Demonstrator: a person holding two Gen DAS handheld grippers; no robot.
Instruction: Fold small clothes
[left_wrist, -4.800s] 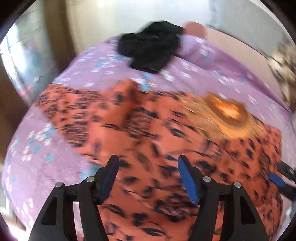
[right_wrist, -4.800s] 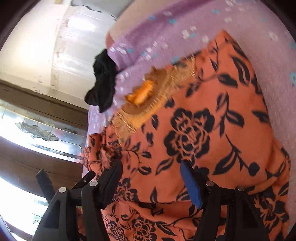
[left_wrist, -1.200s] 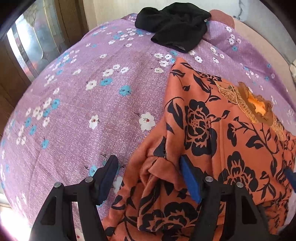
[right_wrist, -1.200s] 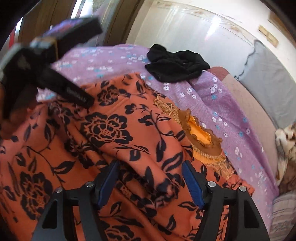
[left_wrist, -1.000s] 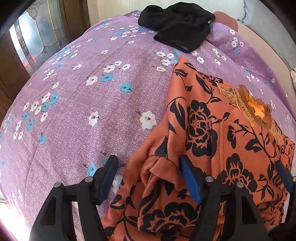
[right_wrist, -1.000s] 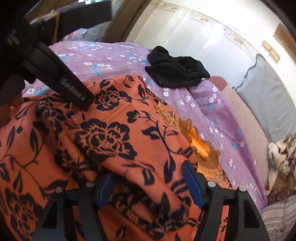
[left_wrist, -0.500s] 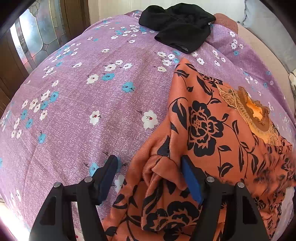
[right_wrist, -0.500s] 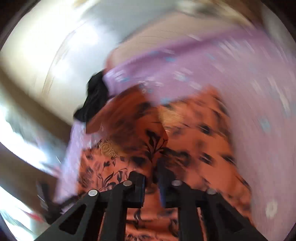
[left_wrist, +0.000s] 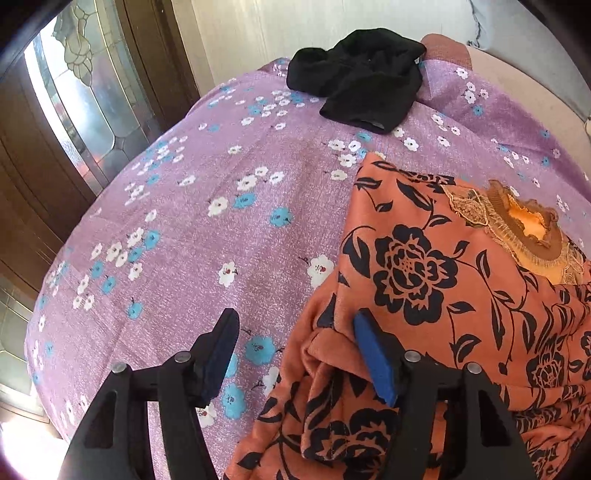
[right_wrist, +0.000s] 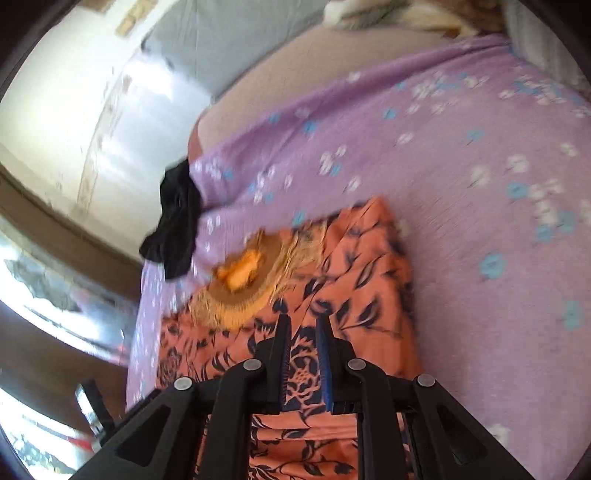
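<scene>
Orange cloth with a black flower print, a small garment, fills the lower right of the left wrist view and lies on a bed under a purple flowered sheet. Its gold-trimmed neckline sits at the right edge. A black garment lies well apart at the top of the frame. The left tongs are at the bottom centre with jaws closing; a raised fold at the garment's left edge stands between them, but the pads do not yet press it.

In the right wrist view, which is blurred, the garment runs from the centre to the bottom of the frame, with the neckline left of centre. The right tongs stand nearly shut at the bottom centre. Printed cloth shows in the narrow gap, but whether it is pinched or merely lies behind cannot be told.

Judged step: grasp the left edge for a fold toward the middle.
1. Close the left tongs fully on the raised fold, taking in every layer.
2. Lift only enough to clear the sheet.
3. Carry the edge straight across, keeping it parallel to the opposite side.
4. Hold the right side steady so the cloth does not drag.
</scene>
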